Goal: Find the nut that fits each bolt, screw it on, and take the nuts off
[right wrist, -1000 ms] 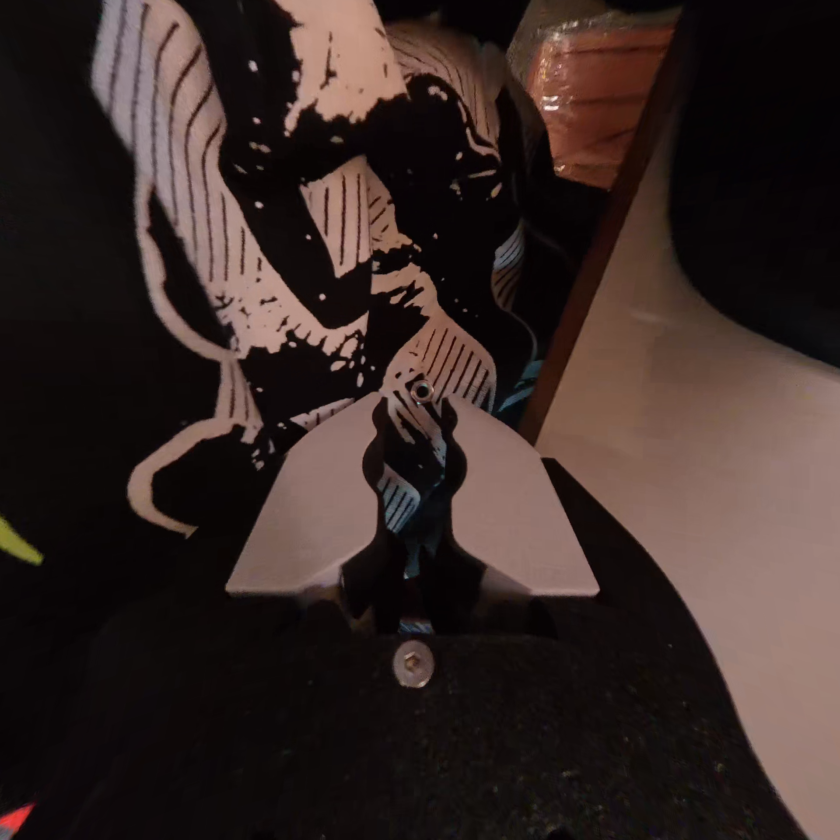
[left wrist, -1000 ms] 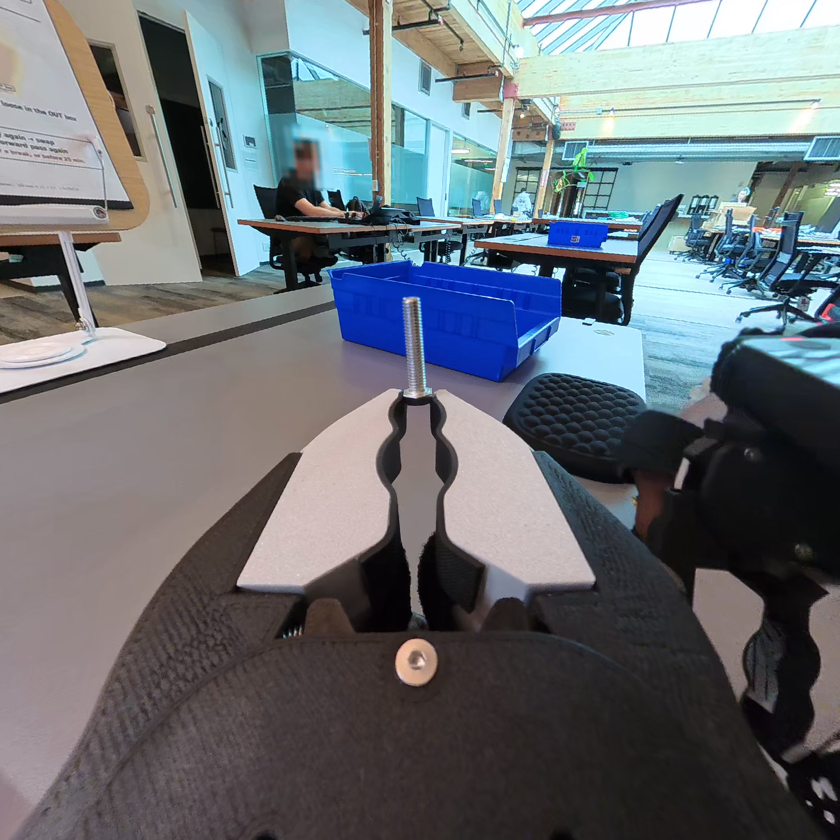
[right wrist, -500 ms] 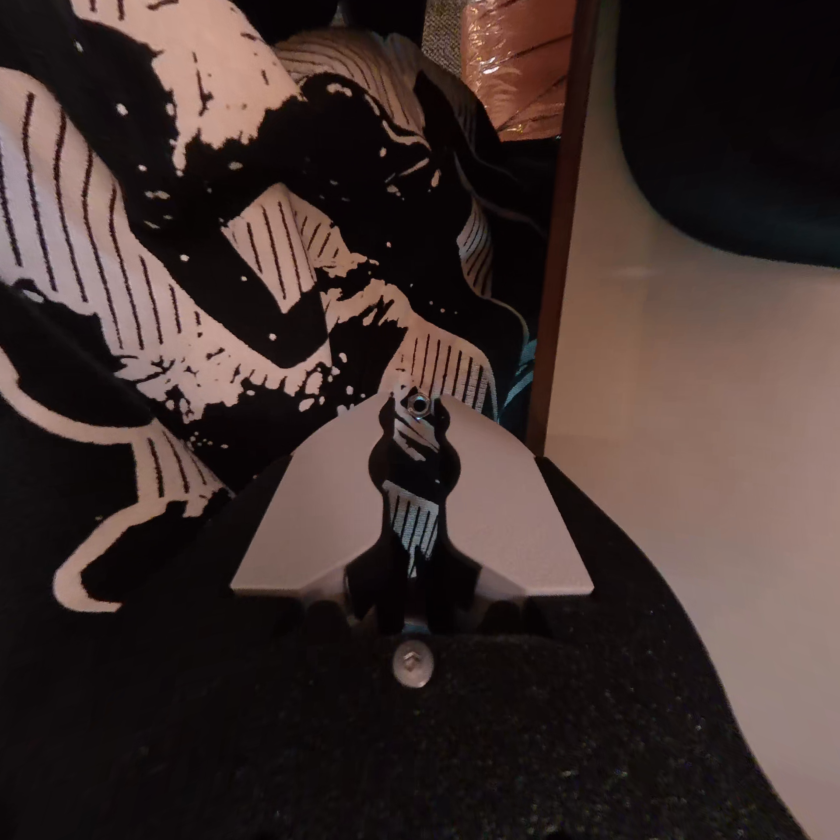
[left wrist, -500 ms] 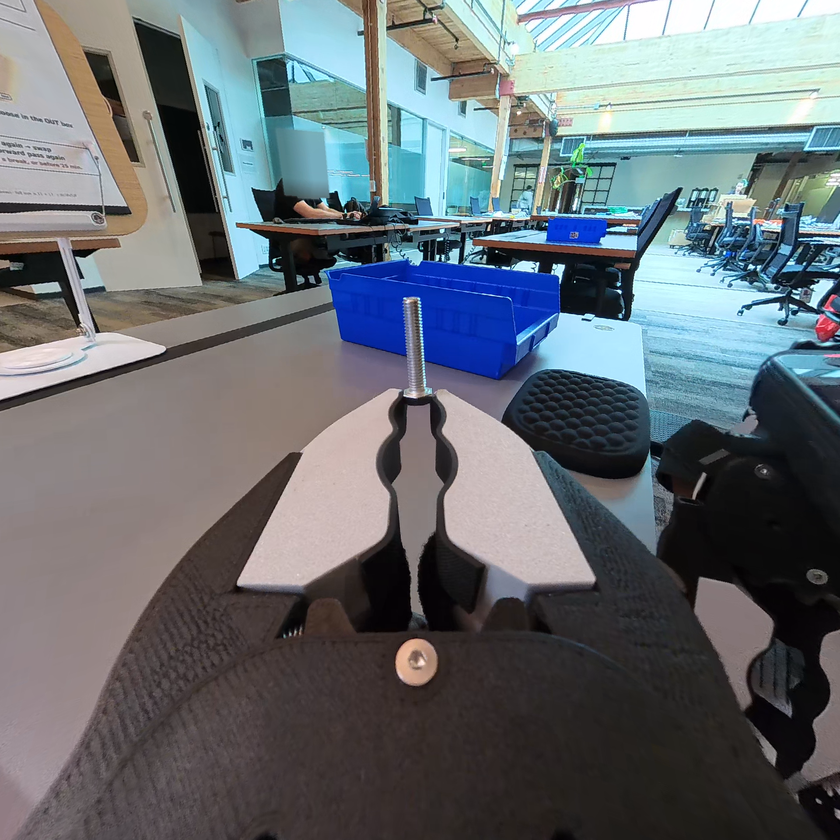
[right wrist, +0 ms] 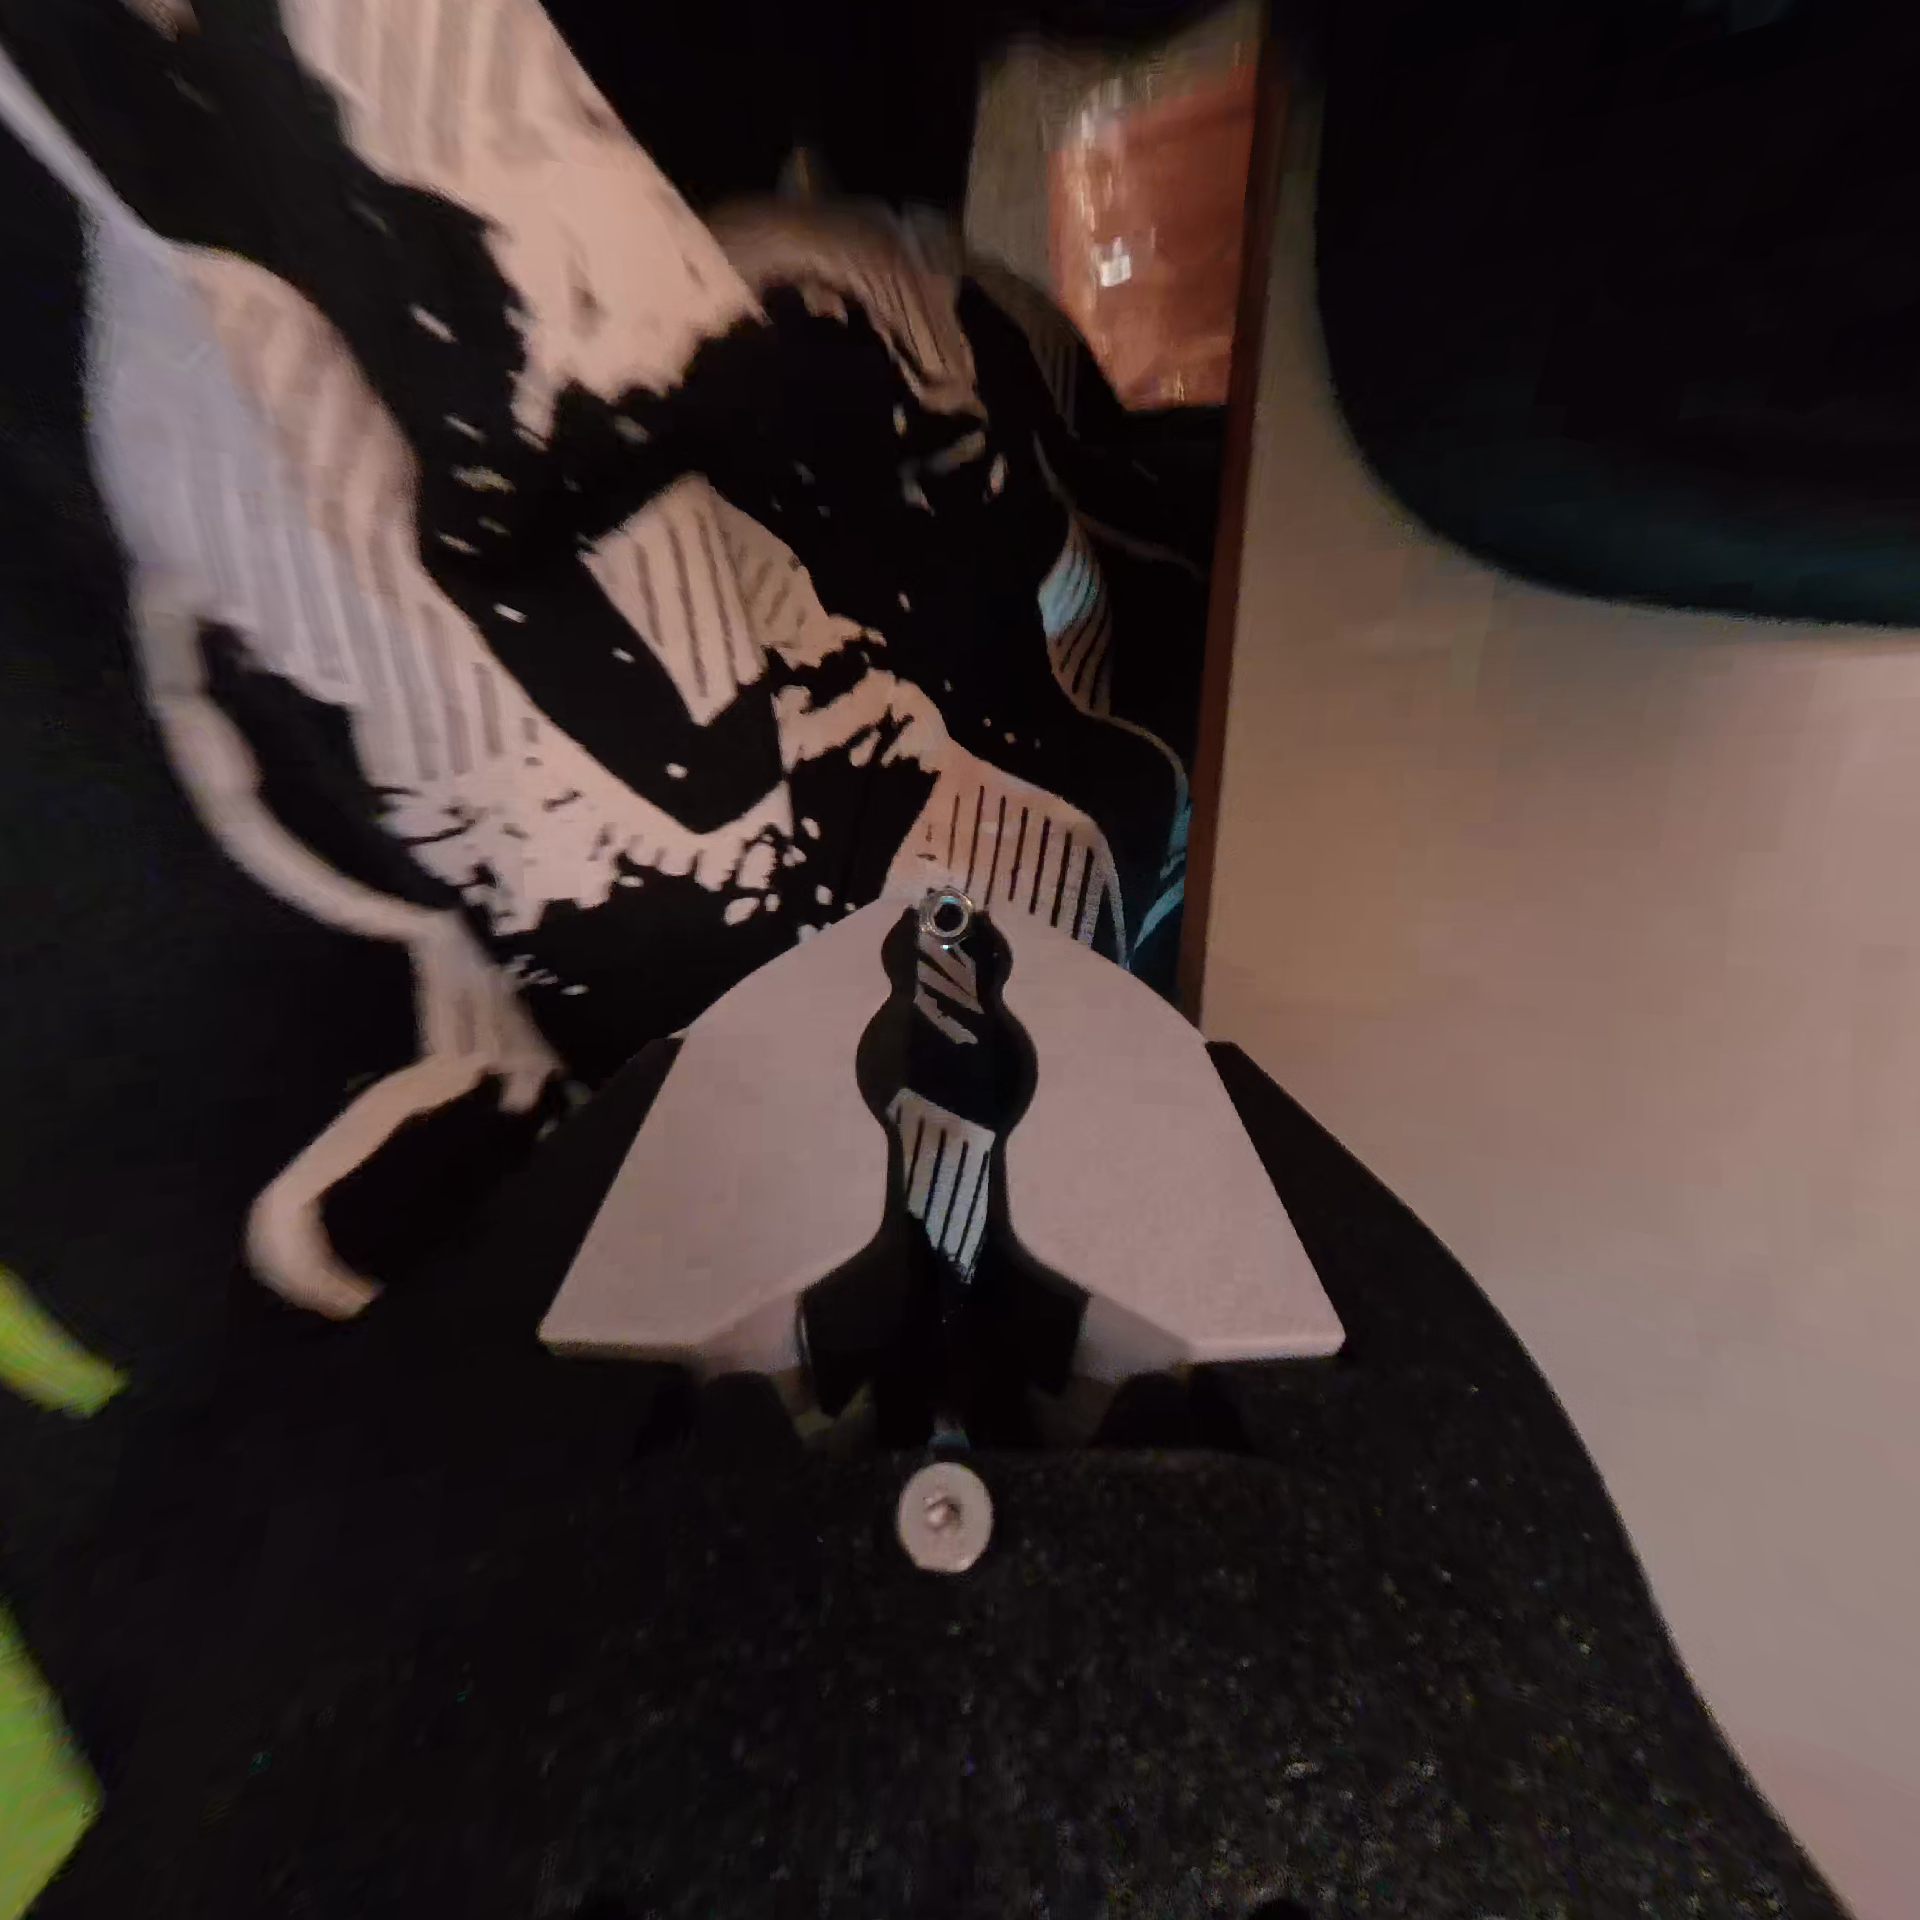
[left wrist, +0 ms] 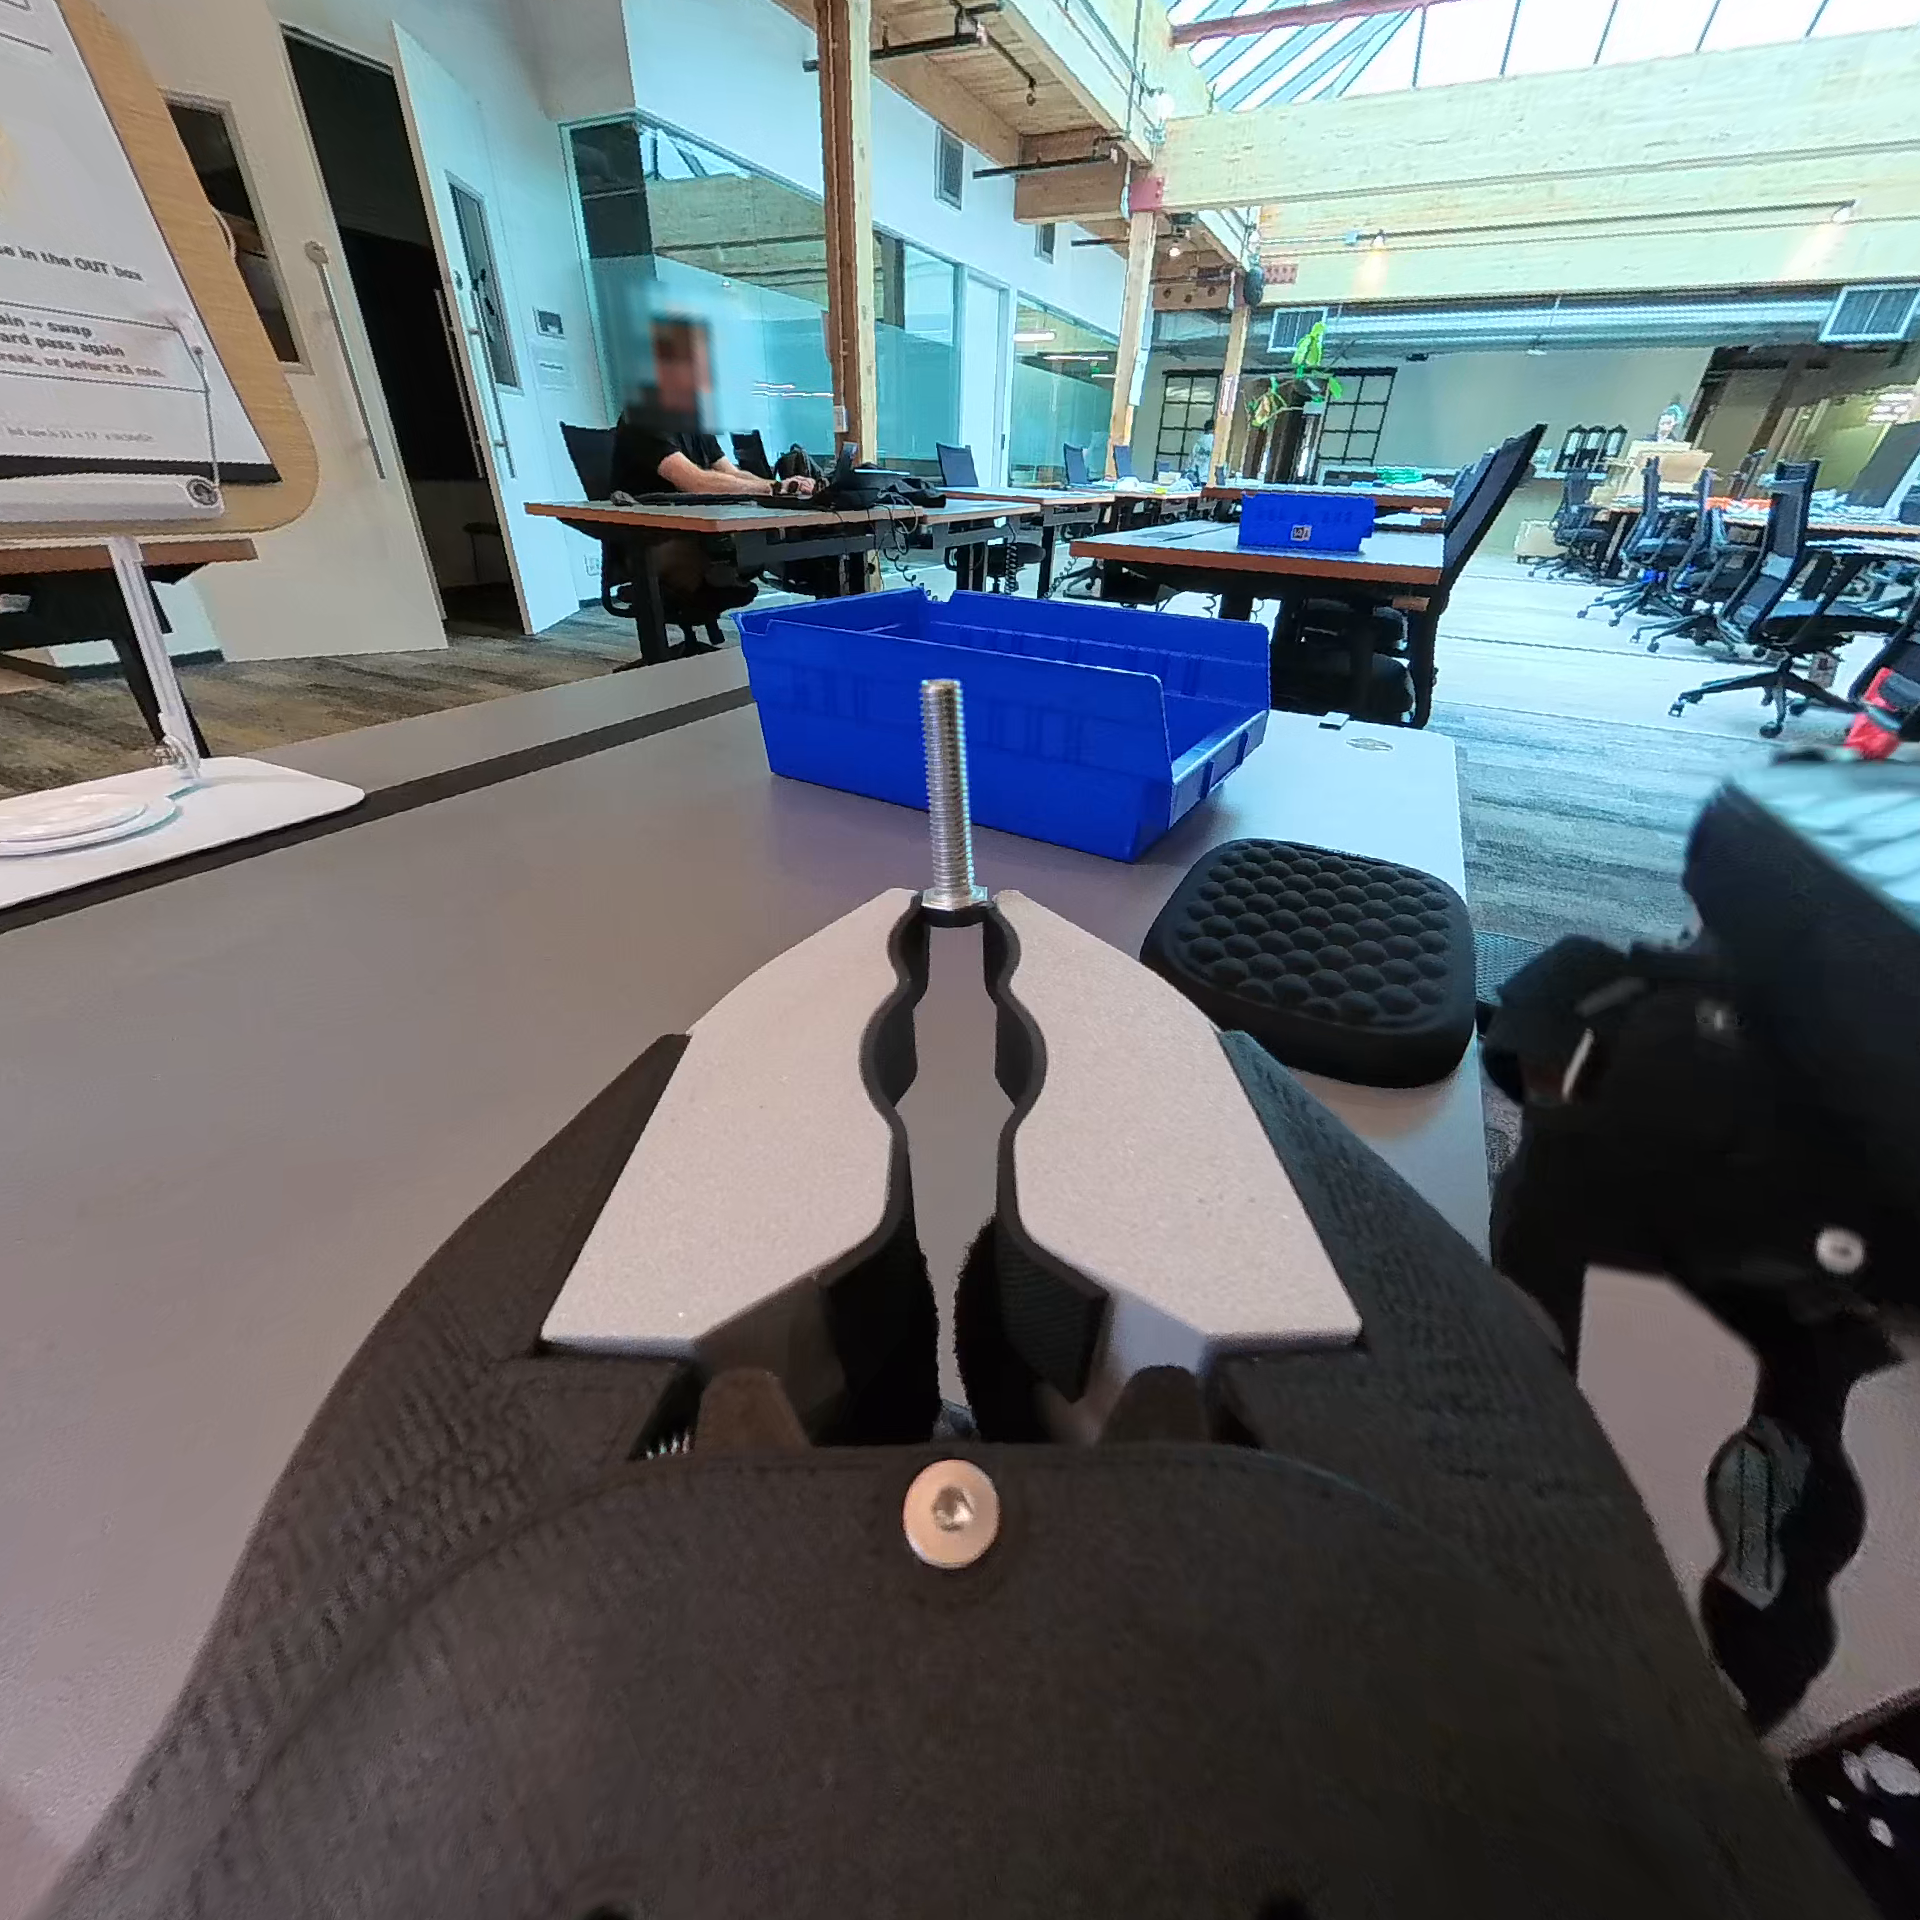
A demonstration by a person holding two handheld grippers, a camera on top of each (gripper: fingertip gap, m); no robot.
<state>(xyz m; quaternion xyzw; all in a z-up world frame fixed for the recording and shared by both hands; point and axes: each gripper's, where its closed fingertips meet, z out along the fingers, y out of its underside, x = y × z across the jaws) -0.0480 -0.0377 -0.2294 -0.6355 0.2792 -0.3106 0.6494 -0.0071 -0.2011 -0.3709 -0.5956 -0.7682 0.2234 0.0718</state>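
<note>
We hold the left gripper (left wrist: 954, 906) pinched on the hexagonal head of a bolt (left wrist: 944, 795), whose bright threaded shank stands upright above the tips. Our right gripper (right wrist: 943, 923) is pressed together on a small shiny nut (right wrist: 945, 918), its bore facing the camera. In the left wrist view that right gripper shows only as a dark bulk at the right edge, well apart from the bolt.

We judge the step in hand to be the matching: nut and bolt are each gripped but not yet brought together. The next move calls for us to swing the nut over the shank's free end, line its bore up with the thread axis, and turn without cross-threading. Whether this nut fits we cannot tell.

The fingers (left wrist: 779, 1153) are matte grey plates with scalloped inner edges, set in coarse black printed bodies. Beyond the bolt lies the smooth grey table (left wrist: 312, 1039); on it stand a glossy blue plastic bin (left wrist: 1039, 769) with ribbed walls, a black pad (left wrist: 1314, 951) dimpled like honeycomb, and the white base of a sign stand (left wrist: 156, 816). Behind the nut hangs black-and-white patterned cloth (right wrist: 623, 644), blurred.
</note>
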